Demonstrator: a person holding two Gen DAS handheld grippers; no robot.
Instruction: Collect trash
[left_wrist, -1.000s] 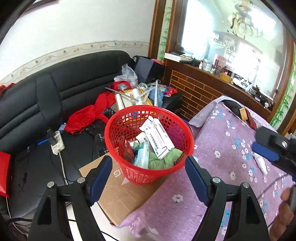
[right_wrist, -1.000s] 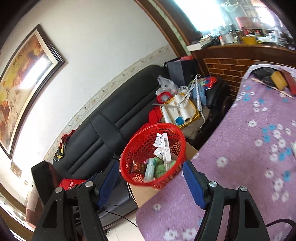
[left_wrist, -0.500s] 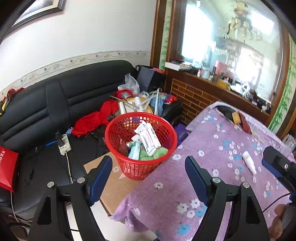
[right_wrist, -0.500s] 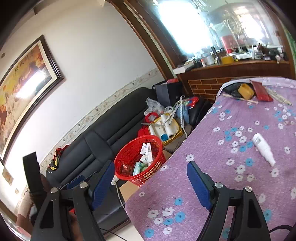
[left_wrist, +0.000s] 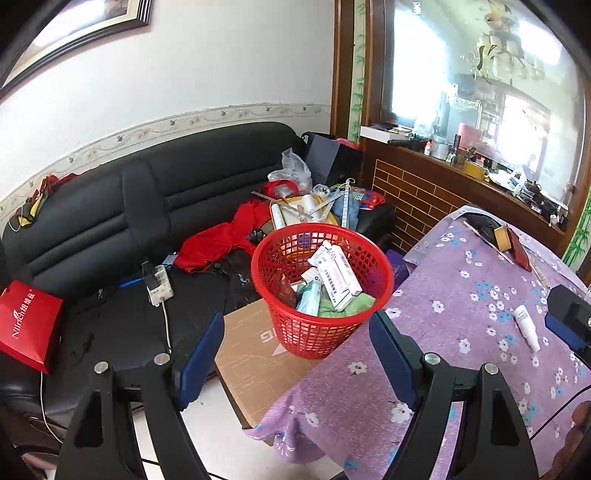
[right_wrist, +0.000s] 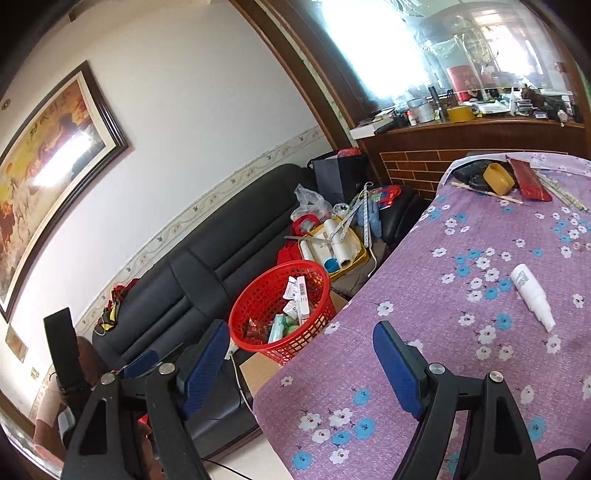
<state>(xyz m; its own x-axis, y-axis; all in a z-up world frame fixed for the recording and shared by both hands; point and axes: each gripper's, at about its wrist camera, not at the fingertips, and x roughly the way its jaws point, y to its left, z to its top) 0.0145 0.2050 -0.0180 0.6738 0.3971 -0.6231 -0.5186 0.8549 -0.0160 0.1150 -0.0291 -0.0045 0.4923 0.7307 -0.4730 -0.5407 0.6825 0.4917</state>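
Note:
A red mesh basket (left_wrist: 321, 280) (right_wrist: 284, 306) stands on a cardboard box beside the table, holding white cartons, a green wad and wrappers. A white tube (right_wrist: 532, 295) (left_wrist: 526, 326) lies on the purple flowered tablecloth (right_wrist: 480, 332). My left gripper (left_wrist: 295, 354) is open and empty, held back from the basket. My right gripper (right_wrist: 301, 360) is also open with nothing between its fingers, hovering over the table's near corner, the tube ahead to its right. In the left wrist view the right gripper's tip (left_wrist: 569, 325) shows at the right edge.
A black sofa (left_wrist: 147, 206) carries red cloth, a power strip (left_wrist: 159, 288), a red bag (left_wrist: 26, 328) and a yellow tray of rolls (right_wrist: 332, 247). At the table's far end lie a yellow box (right_wrist: 498, 179), a red case (right_wrist: 530, 182) and sticks. A brick-faced counter (left_wrist: 443, 184) stands behind.
Both grippers have pulled back and risen from the basket, which now looks smaller and farther. The right view has swung over the table, bringing the white tube into sight.

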